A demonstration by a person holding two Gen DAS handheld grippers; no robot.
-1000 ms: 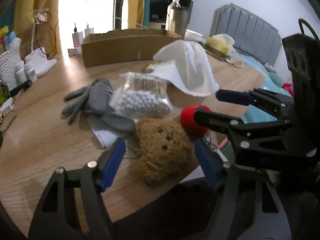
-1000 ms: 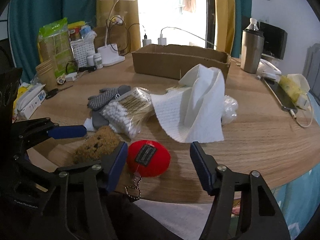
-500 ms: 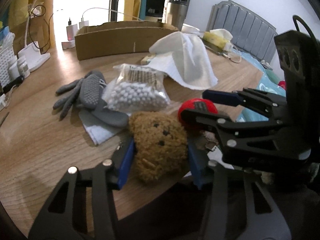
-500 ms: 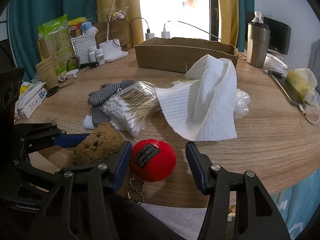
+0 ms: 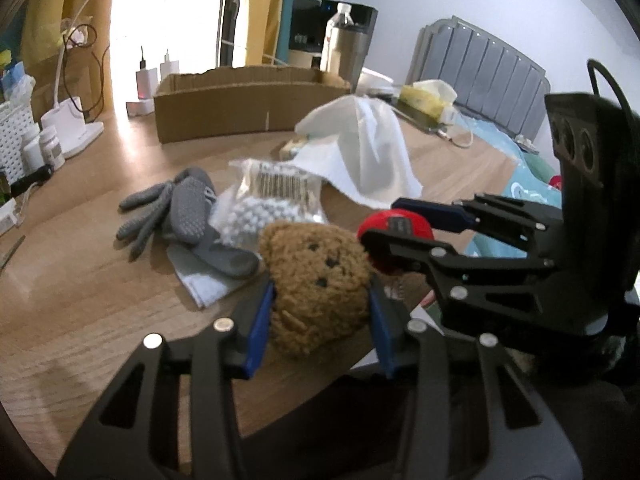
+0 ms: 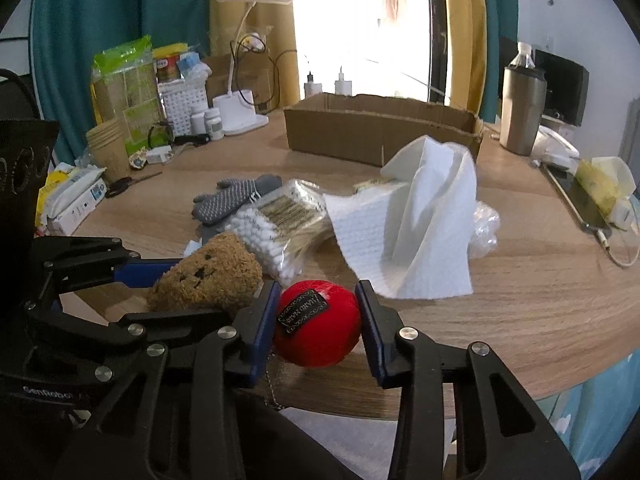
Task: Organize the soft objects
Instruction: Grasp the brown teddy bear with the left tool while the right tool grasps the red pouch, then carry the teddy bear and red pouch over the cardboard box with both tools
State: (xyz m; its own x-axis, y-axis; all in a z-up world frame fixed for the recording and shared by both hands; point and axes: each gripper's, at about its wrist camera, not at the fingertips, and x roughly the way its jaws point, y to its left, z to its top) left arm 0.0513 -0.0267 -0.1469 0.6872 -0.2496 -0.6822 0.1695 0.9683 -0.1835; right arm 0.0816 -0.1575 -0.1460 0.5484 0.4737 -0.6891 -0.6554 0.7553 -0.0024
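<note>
The brown plush bear (image 5: 320, 280) sits at the near edge of the desk (image 5: 80, 300), at 6 o'clock in the left wrist view, with the left gripper (image 5: 320, 320) clamped on its flanks, blue pads pressed into the pile. Just beside it, at its 3 o'clock, the red plush ball (image 6: 316, 328) with its black label and bead chain lies between the right gripper (image 6: 318, 332) pads; these touch or nearly touch its sides, so the grip looks made, though the fisheye leaves that a little uncertain.

To lift well, both squeezes should be firm enough that the soft filling does not slip, and the two should rise straight up so that the ball's chain clears the desk edge and the grippers do not knock each other.

At 12 o'clock from the bear lie a bag of cotton swabs (image 5: 276, 200), grey gloves (image 5: 180, 212) at 10 o'clock, and a crumpled white paper towel (image 6: 424, 220) at 1 o'clock. Beyond stands an open cardboard box (image 6: 380, 132), probably the destination. The wood-grain desk also carries a white lamp (image 6: 248, 60), a steel tumbler (image 6: 522, 112) and paper cups (image 6: 106, 148), before yellow and teal curtains and a bright window.
</note>
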